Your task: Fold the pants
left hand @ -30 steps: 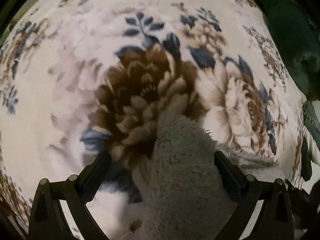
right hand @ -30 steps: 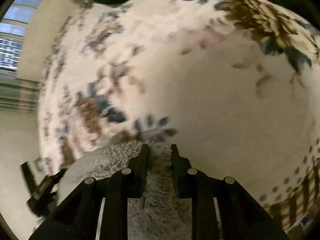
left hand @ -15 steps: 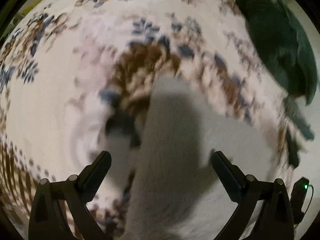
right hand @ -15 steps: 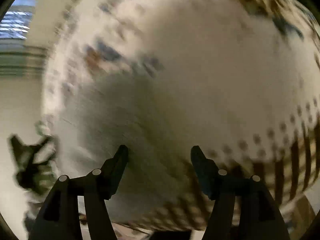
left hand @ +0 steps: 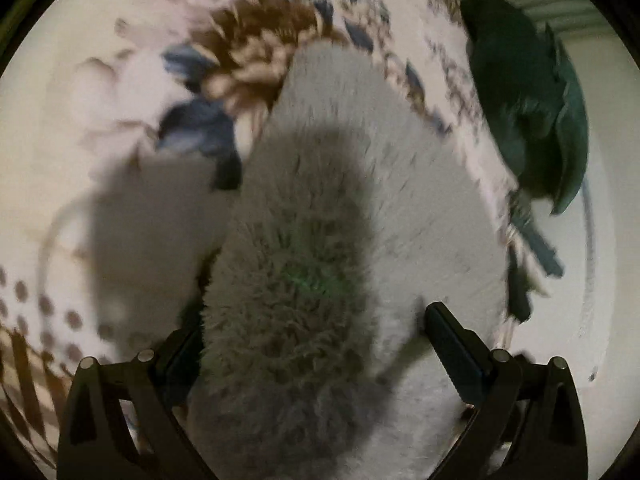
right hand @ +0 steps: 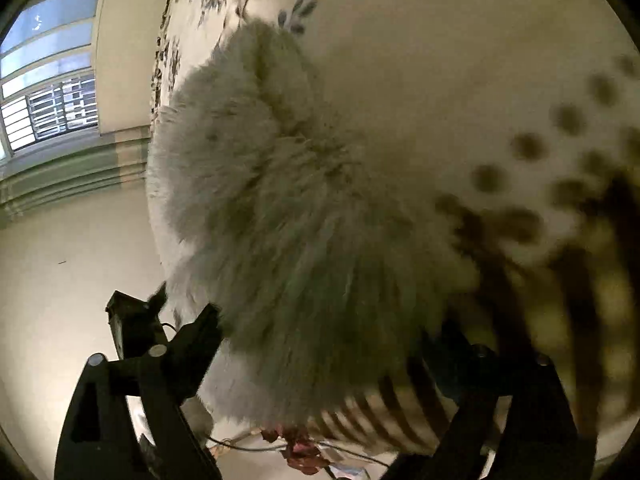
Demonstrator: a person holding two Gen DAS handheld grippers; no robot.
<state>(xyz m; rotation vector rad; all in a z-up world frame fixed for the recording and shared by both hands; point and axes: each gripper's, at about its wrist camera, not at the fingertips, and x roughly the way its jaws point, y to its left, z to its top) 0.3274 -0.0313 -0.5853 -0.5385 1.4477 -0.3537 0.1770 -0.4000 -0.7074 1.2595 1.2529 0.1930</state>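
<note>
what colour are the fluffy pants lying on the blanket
Pale grey, near off-white; the pants show best in the left wrist view.

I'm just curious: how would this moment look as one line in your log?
task: fold pants | left gripper: open | right gripper: open | fluffy pants: lying on floral blanket, unheld

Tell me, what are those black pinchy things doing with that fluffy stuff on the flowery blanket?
A person is folding a pair of fluffy grey pants on a flowery blanket, using a pinching tool in each hand. Right now both tools, the left gripper and the right gripper, are wide open with the fluffy cloth lying between their fingers, not squeezed. A dark green garment lies off to one side. The pictures are blurry, so the tools seem to be moving.
</note>
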